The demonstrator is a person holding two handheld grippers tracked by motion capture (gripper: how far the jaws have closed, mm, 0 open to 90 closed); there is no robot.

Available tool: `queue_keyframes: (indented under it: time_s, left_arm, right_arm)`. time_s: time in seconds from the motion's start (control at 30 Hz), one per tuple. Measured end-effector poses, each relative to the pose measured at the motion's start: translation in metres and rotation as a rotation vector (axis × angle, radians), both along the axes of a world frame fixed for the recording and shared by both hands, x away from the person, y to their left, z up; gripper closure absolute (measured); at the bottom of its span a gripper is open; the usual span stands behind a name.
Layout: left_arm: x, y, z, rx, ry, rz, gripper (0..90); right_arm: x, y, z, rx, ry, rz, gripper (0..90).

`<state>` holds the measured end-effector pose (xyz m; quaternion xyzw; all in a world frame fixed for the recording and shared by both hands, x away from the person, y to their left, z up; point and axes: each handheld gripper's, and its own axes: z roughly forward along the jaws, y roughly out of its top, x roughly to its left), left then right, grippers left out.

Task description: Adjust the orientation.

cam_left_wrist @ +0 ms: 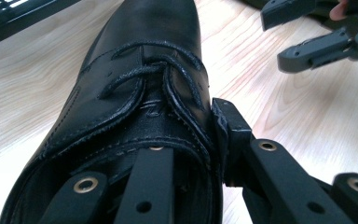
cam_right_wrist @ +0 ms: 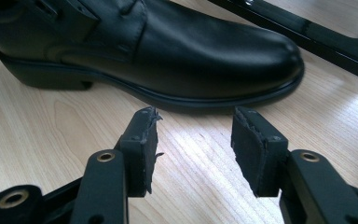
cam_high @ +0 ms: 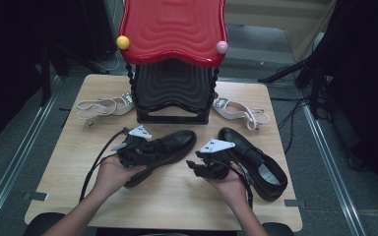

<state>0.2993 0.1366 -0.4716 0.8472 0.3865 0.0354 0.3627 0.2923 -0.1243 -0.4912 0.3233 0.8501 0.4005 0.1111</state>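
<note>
- High view: left shoe (cam_high: 170,145) lies on the tabletop (cam_high: 177,196) just in front of the black-and-red rack (cam_high: 173,93), toe aimed at it.
- Left hand-held gripper (cam_high: 145,150) clamps the shoe's collar, one jaw inside.
- Right hand-held gripper (cam_high: 197,167) sits beside that shoe, jaws apart, empty.
- Shoe's long axis runs away from the left hand, the nearer one.

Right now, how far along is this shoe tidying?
Nothing sits on the red-topped rack yet. The left gripper clamps the side of the left black lace-up shoe. The right gripper hangs open, empty. The other black shoe and two white sandals wait.
</note>
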Motion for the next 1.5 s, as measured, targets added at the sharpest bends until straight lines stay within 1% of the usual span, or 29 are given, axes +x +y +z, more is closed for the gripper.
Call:
queue_keyframes:
  time_s: [0.03,0.1,0.13,0.2,0.23,0.3,0.37,0.4,0.43,0.47,0.53,0.6,0.63,0.67,0.7,0.73,0.77,0.83,0.93,1.0,1.07,1.13,1.2,1.23,1.3,1.33,1.43,1.47,1.5]
  left_arm:
    - [0.001,-0.001,-0.001,-0.008,0.008,0.000,77.3]
    - [0.001,-0.001,-0.001,-0.008,0.002,-0.003,76.5]
    - [0.001,0.001,-0.002,-0.019,0.017,-0.019,73.5]
    - [0.001,0.002,-0.002,-0.024,0.017,-0.024,70.9]
    - [0.001,0.002,-0.001,-0.027,0.025,-0.035,63.0]
    - [-0.001,0.003,0.001,-0.021,0.023,-0.039,59.4]
    - [-0.001,0.009,0.005,-0.032,0.026,-0.043,57.8]
    - [-0.002,0.012,0.008,-0.040,0.038,-0.043,57.8]
    - [-0.003,0.016,0.012,-0.036,0.032,-0.049,56.5]
    - [-0.005,0.020,0.016,-0.029,0.019,-0.049,56.5]
    - [-0.007,0.029,0.024,-0.016,0.020,-0.060,56.2]
    - [-0.008,0.032,0.026,-0.011,0.018,-0.062,56.3]
    - [-0.008,0.036,0.029,-0.005,0.003,-0.057,56.6]
    - [-0.009,0.043,0.033,-0.017,-0.008,-0.055,58.0]
    - [-0.009,0.043,0.033,-0.017,-0.008,-0.055,60.1]
    - [-0.008,0.053,0.038,-0.031,-0.010,-0.052,63.0]
    - [-0.008,0.053,0.038,-0.031,-0.010,-0.052,65.1]
    - [-0.006,0.067,0.042,-0.049,-0.014,-0.046,70.6]
    - [-0.001,0.079,0.040,-0.056,-0.016,-0.030,78.7]
    - [0.001,0.082,0.039,-0.050,-0.019,-0.030,83.9]
    - [0.005,0.086,0.035,-0.042,-0.011,-0.032,85.8]
    - [0.009,0.090,0.029,-0.029,-0.017,-0.026,87.1]
    - [0.011,0.091,0.027,-0.026,-0.015,-0.029,87.4]
    - [0.015,0.093,0.023,-0.004,-0.017,-0.018,87.8]
    - [0.017,0.094,0.021,-0.001,-0.019,-0.019,87.8]
    - [0.019,0.095,0.017,0.004,-0.029,-0.014,87.8]
    - [0.023,0.096,0.013,-0.010,-0.029,-0.013,88.0]
    - [0.027,0.096,0.005,-0.024,-0.012,-0.015,88.1]
    - [0.029,0.095,0.001,-0.012,-0.009,-0.016,88.2]
  right_arm:
    - [0.000,0.000,0.000,0.000,0.003,-0.002,52.2]
    - [0.001,0.000,-0.001,-0.003,0.007,-0.002,52.5]
    - [0.001,0.001,-0.001,-0.005,0.009,-0.002,52.6]
    - [0.001,0.002,-0.002,-0.004,0.010,-0.002,52.7]
    - [0.002,0.003,-0.002,-0.007,0.011,-0.001,52.9]
    - [0.001,0.004,-0.001,-0.007,0.016,-0.004,53.1]
    - [0.001,0.005,-0.001,-0.007,0.014,-0.001,53.5]
    - [0.001,0.005,-0.001,-0.007,0.014,-0.001,53.5]
    - [0.001,0.005,0.000,-0.005,0.014,-0.002,53.8]
    - [0.001,0.005,0.000,-0.005,0.017,-0.002,54.0]
    - [0.001,0.007,0.001,-0.004,0.030,-0.002,55.0]
    - [0.000,0.009,0.001,-0.007,0.029,0.005,55.4]
    - [0.000,0.010,0.001,-0.011,0.030,-0.001,55.5]
    - [0.000,0.011,0.001,-0.014,0.026,0.002,55.6]
    - [0.000,0.011,0.001,-0.014,0.026,0.002,55.6]
    - [0.000,0.013,0.001,-0.011,0.030,0.002,56.3]
    - [0.000,0.013,0.001,-0.011,0.030,0.002,56.3]
    - [0.000,0.016,0.000,-0.004,0.041,0.003,58.6]
    - [0.001,0.019,-0.001,0.003,0.049,0.005,60.4]
    - [0.001,0.022,-0.001,0.003,0.054,0.008,62.5]
    - [0.001,0.024,-0.002,0.003,0.057,0.007,63.9]
    - [0.001,0.028,-0.002,0.006,0.058,0.007,70.1]
    - [0.001,0.029,-0.002,0.012,0.056,0.008,72.5]
    - [0.002,0.031,-0.003,0.024,0.064,0.009,78.9]
    - [0.002,0.032,-0.004,0.030,0.067,0.006,81.5]
    - [0.004,0.034,-0.005,0.044,0.077,0.004,86.6]
    - [0.004,0.039,-0.006,0.051,0.075,0.003,89.6]
    - [0.003,0.041,-0.006,0.053,0.069,0.003,89.7]
    - [0.002,0.043,-0.006,0.052,0.064,0.001,90.0]
